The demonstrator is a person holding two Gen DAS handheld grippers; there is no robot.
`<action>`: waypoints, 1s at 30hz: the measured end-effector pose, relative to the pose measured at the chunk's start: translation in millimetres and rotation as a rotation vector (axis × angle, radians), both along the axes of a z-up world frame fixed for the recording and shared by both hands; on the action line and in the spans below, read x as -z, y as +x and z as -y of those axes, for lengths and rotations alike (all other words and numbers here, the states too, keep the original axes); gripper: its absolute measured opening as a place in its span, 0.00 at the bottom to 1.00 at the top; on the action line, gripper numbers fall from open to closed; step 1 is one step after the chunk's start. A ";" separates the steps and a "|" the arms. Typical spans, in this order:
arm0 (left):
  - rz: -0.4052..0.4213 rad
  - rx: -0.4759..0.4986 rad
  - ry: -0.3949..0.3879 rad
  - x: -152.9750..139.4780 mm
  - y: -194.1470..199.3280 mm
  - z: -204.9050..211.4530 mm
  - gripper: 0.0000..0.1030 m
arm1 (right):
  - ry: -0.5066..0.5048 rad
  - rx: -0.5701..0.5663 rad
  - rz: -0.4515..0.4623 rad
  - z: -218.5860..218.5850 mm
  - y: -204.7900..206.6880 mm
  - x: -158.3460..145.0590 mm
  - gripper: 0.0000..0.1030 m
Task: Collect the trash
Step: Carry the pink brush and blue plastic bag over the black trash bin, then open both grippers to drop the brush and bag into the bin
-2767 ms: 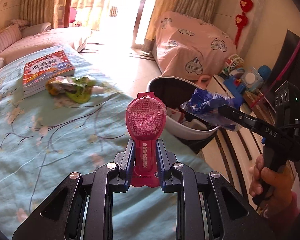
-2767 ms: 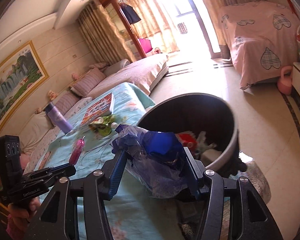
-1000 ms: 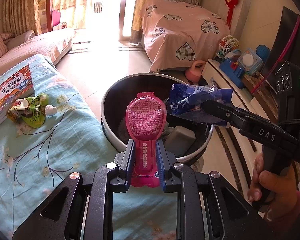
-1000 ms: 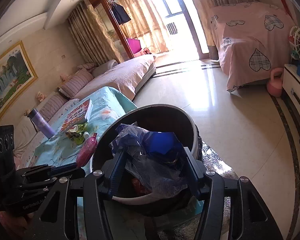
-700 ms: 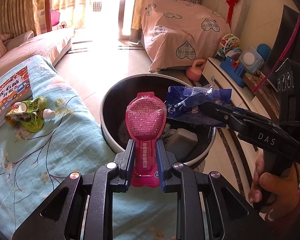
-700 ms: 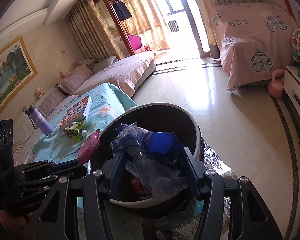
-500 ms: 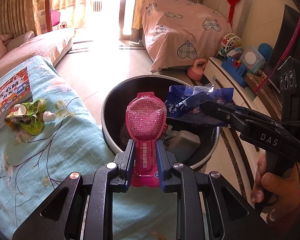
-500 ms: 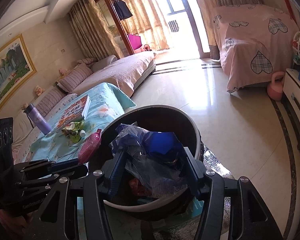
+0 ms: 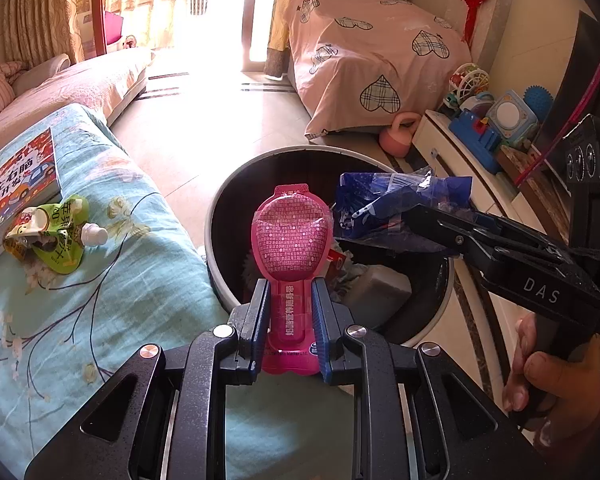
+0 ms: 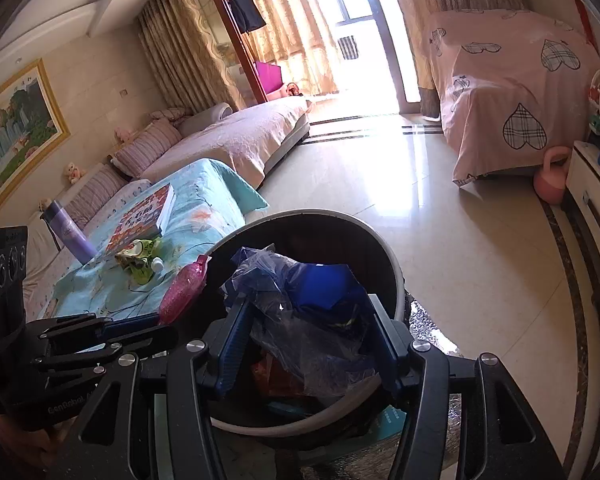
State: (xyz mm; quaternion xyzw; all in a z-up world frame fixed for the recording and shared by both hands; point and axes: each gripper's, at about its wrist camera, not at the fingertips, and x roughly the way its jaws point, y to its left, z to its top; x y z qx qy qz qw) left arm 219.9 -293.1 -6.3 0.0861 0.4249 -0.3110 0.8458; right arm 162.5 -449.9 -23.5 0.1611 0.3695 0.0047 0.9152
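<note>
My left gripper (image 9: 290, 292) is shut on the neck of a pink spoon-shaped packet (image 9: 291, 236), whose wide end hangs over the near rim of a round dark trash bin (image 9: 220, 276). My right gripper (image 10: 308, 320) is shut on a crumpled blue plastic bag (image 10: 320, 284), held over the open bin (image 10: 396, 280). From the left wrist view the right gripper's fingers (image 9: 452, 232) reach in from the right with the blue bag (image 9: 384, 200) above the bin. Trash lies inside the bin. A green crumpled pouch (image 9: 56, 236) lies on the blue cloth.
A table under a light blue floral cloth (image 9: 112, 288) stands left of the bin, with a red book (image 9: 16, 180) and a purple bottle (image 10: 66, 234). A pink-covered bed (image 9: 372, 60), a low toy shelf (image 9: 488, 128) and a pink kettlebell (image 9: 402, 136) stand behind. A hand (image 9: 548, 376) grips the right handle.
Both grippers swung from over the table to over the bin, keeping hold of the pink packet and the blue bag. Over the last second they barely shifted.
</note>
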 end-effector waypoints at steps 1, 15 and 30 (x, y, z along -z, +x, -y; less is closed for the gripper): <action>0.000 0.001 0.002 0.3 0.3 1.1 0.18 | -0.001 0.000 -0.002 0.2 0.6 0.4 0.56; -0.013 0.007 0.026 5.3 8.1 7.7 0.18 | -0.027 -0.018 -0.029 -4.2 11.9 -0.2 0.57; -0.054 -0.010 0.036 6.9 14.4 7.7 0.22 | -0.023 -0.034 -0.054 -2.2 17.3 1.5 0.62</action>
